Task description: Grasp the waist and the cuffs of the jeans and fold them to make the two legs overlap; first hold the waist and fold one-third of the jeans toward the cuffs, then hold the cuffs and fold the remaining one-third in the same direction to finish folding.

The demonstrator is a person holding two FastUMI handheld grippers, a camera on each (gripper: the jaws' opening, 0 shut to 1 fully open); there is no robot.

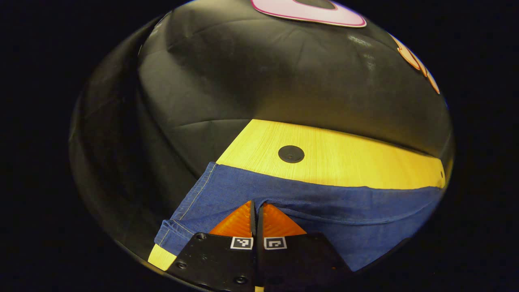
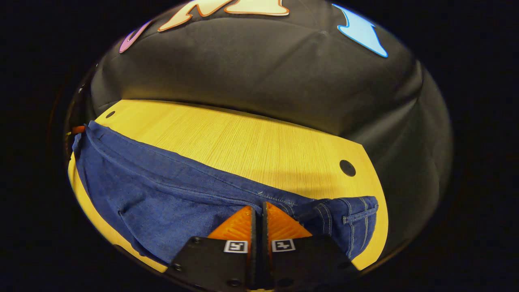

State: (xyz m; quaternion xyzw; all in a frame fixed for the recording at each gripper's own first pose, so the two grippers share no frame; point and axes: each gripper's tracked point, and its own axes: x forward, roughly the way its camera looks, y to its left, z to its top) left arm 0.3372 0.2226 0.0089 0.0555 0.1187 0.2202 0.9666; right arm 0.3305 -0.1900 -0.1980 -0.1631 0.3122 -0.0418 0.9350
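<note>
Blue jeans [image 1: 308, 202] lie across a yellow wooden table [image 1: 344, 158]. In the left gripper view a hemmed cuff [image 1: 172, 233] lies at the lower left, by the table's left edge. My left gripper [image 1: 256, 202] is shut on a fold of the denim near that cuff end. In the right gripper view the jeans [image 2: 162, 190] stretch away to the left, and the waist end with belt loops [image 2: 357, 217] lies at the right. My right gripper [image 2: 257, 209] is shut on the jeans' far edge next to the waist.
Black cloth walls close off the table at the back and sides. A round black cap [image 1: 291, 154] sits in the tabletop beyond the jeans, another cap [image 2: 347, 168] near the right corner. Bare wood [image 2: 243, 138] lies beyond the jeans.
</note>
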